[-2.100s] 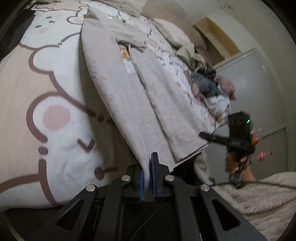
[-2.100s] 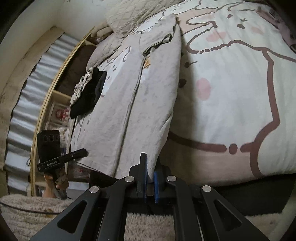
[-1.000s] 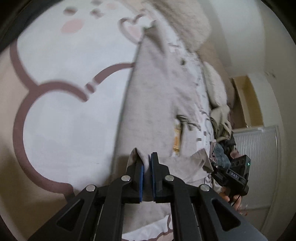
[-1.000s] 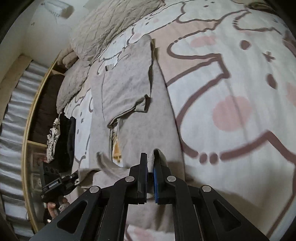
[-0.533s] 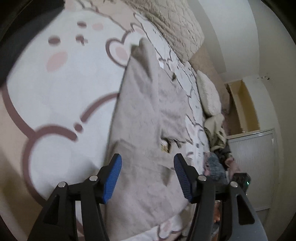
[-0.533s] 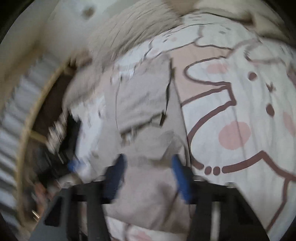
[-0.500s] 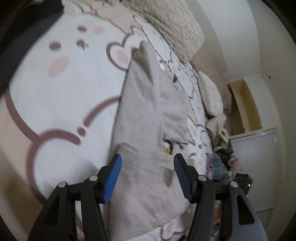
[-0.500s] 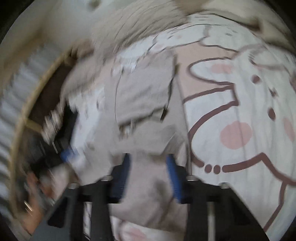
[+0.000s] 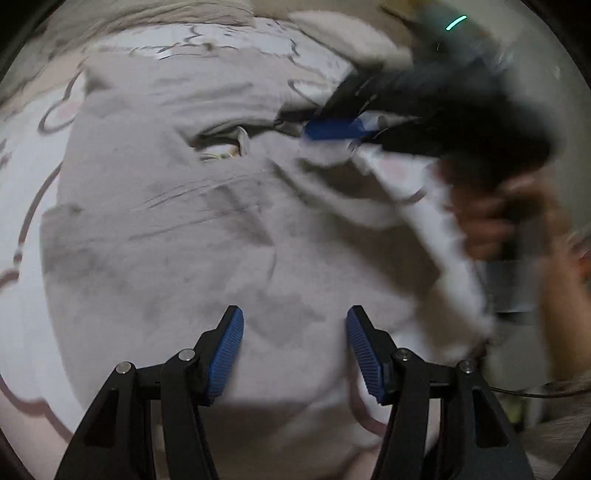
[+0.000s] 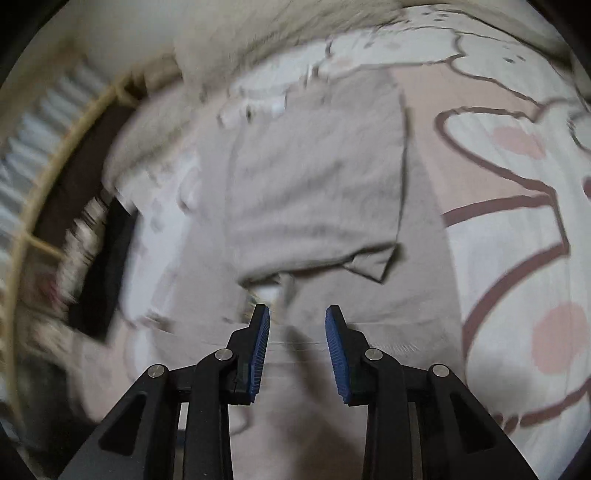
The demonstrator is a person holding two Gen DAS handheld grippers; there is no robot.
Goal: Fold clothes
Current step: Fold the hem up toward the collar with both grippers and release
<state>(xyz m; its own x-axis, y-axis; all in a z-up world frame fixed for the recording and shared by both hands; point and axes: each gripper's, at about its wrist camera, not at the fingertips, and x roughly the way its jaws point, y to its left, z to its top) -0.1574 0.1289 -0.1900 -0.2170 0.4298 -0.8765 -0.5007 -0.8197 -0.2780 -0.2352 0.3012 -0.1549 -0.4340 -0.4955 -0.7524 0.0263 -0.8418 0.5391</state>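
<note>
A beige-grey garment (image 9: 177, 236) lies folded on the bed, its lower part doubled up over the upper part. My left gripper (image 9: 294, 332) hovers open above the near fold with nothing between its blue pads. In the left wrist view the right gripper (image 9: 332, 130) shows blurred at the upper right, held by a hand (image 9: 491, 221), over the garment's far side. In the right wrist view my right gripper (image 10: 297, 332) stands open over the same garment (image 10: 314, 184), with only cloth below it. The picture is smeared by motion.
The bedcover (image 10: 517, 177) is white and pink with brown cartoon outlines. A quilted blanket (image 10: 280, 33) lies at the head of the bed. Dark clothes (image 10: 107, 266) are piled at the left edge, beside a wooden shelf (image 10: 55, 155).
Both grippers were shut on the garment's hem and carried it up over the upper part. Both have opened and let the cloth lie. The left gripper has swung across and rolled.
</note>
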